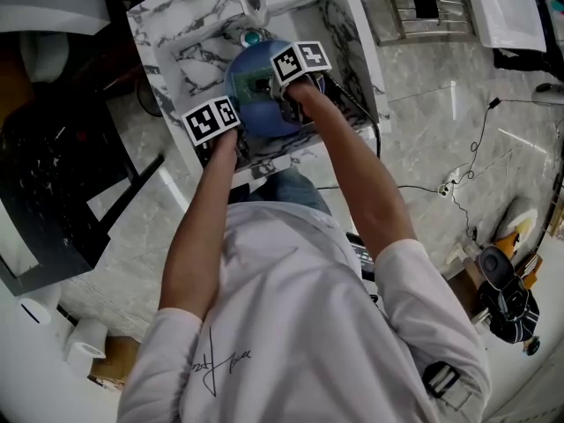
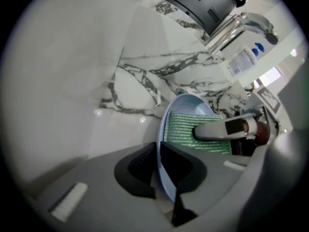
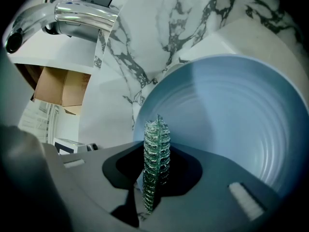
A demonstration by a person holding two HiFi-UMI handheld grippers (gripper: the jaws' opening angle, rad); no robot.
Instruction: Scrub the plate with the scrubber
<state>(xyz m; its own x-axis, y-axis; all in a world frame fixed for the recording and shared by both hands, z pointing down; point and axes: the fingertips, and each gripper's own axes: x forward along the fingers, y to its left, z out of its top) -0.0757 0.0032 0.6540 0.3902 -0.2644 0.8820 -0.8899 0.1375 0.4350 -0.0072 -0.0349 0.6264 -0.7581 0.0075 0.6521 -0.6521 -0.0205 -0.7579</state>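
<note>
Left gripper view: my left gripper (image 2: 158, 170) clamps the rim of the round pale-blue plate (image 2: 188, 105), green mesh scrubber (image 2: 181, 127) flat against it; right gripper view: my right gripper (image 3: 153, 178) pinches that scrubber edge-on.

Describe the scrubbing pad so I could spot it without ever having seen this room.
Start at the white, grey-veined marble sink under the chrome faucet. Over it the left tool grips a pale blue plate by its rim, on edge. Flat against the plate's face, pinched in the right tool, is the scrubber: a thin green ribbed pad, the only rough-textured thing among smooth surfaces.
</note>
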